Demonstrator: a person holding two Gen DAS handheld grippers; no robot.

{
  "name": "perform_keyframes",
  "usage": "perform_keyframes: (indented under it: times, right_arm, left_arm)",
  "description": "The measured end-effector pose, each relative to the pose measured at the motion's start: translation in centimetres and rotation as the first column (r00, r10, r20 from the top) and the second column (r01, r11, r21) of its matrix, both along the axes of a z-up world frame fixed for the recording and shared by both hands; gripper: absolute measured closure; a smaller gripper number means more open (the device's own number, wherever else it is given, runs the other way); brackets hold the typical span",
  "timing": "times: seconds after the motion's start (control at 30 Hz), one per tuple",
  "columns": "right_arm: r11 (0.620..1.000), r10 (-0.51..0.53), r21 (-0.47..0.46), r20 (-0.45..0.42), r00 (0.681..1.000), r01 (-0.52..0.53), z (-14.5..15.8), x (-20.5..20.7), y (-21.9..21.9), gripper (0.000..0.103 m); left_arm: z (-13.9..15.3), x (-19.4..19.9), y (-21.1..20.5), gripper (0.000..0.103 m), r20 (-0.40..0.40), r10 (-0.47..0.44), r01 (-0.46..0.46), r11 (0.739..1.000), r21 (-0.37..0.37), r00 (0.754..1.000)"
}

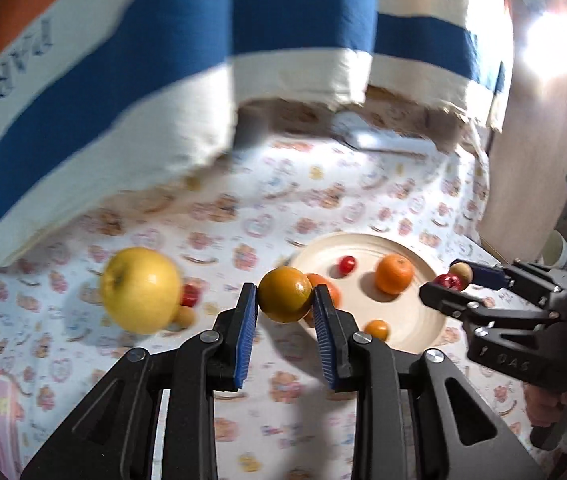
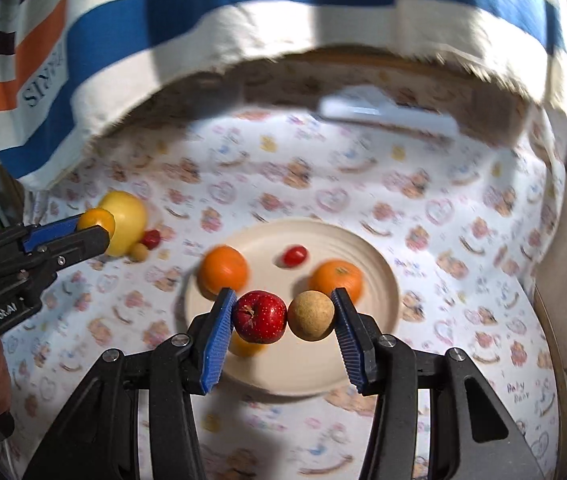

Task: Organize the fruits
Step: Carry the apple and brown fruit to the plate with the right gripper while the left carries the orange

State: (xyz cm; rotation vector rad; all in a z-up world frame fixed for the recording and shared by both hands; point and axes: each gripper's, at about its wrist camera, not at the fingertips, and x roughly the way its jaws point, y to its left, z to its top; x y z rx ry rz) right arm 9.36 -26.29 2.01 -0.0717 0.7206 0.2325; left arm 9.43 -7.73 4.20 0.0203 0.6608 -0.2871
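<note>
The left claw pinches a dull orange fruit above the patterned tabletop, near a big yellow apple. The right claw squeezes a red apple and a tan ball-like fruit side by side over the cream plate, where two oranges and a small red fruit lie.

Our right gripper pinches a red apple and a tan ball side by side above the plate, where two oranges and a cherry tomato lie.
</note>
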Motion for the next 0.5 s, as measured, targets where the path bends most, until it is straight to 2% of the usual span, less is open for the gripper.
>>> perform_keyframes:
  times: [0.3,0.5]
  right_arm:
    - [1.0,-0.017,0.009,-0.073,0.997,0.018,-3.9,0.5,-2.2,0.053]
    - [1.0,-0.006,0.007,-0.083,0.997,0.006,-5.0,0.7,-2.6,0.053]
  left_arm:
    - [-2.1,1.2,-2.4,0.076,-0.064,-0.02,0.02,1.0,0.003,0.998]
    - [-3.6,1.6,-2.6,0.076,-0.093,-0.012,0.013,1.0,0.012,0.996]
